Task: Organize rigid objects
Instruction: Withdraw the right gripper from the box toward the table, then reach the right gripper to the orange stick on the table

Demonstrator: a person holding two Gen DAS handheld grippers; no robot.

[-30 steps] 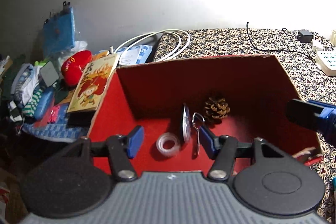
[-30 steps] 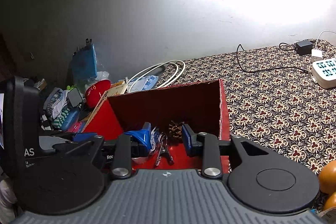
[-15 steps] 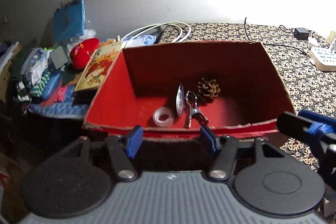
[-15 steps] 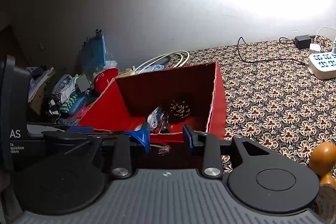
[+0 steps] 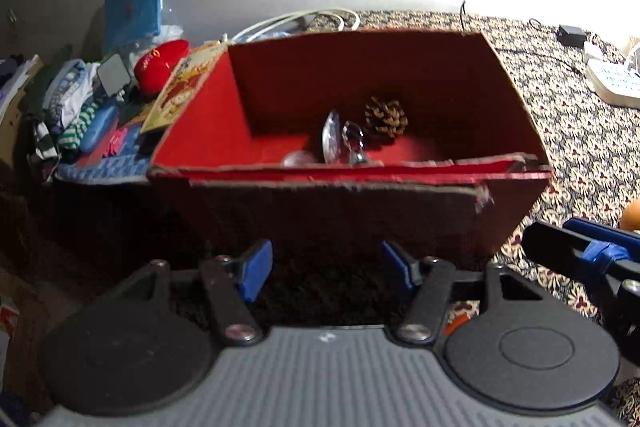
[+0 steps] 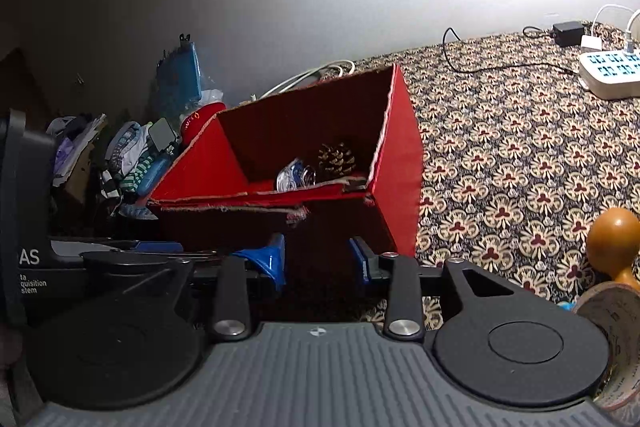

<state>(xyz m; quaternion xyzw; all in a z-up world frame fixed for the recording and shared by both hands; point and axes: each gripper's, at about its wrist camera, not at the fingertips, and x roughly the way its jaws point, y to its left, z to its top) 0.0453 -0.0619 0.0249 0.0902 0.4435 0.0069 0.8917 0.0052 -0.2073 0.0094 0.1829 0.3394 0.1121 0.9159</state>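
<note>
A red cardboard box (image 5: 512, 99) stands on the patterned cloth; it also shows in the right wrist view (image 6: 400, 147). Inside lie a pine cone (image 5: 386, 115), a clear glass piece (image 5: 331, 143), a metal clip (image 5: 354, 143) and a tape roll (image 5: 298, 159), partly hidden by the front wall. My left gripper (image 5: 326, 267) is open and empty, below and in front of the box. My right gripper (image 6: 318, 261) is open and empty, in front of the box's right front corner; it shows at the right edge of the left wrist view (image 5: 580, 255).
Left of the box lie a picture book (image 5: 180, 91), a red pouch (image 5: 160, 63), folded clothes (image 5: 68, 107) and a blue case (image 5: 132, 7). White cable (image 5: 304, 19) lies behind. A power strip (image 6: 612, 75), a wooden-handled stamp (image 6: 614, 247) and a tape roll (image 6: 616, 343) sit right.
Both grippers have pulled back and down, out of the box. The box now sits farther away and its front wall hides part of the floor. The objects inside have not moved.
</note>
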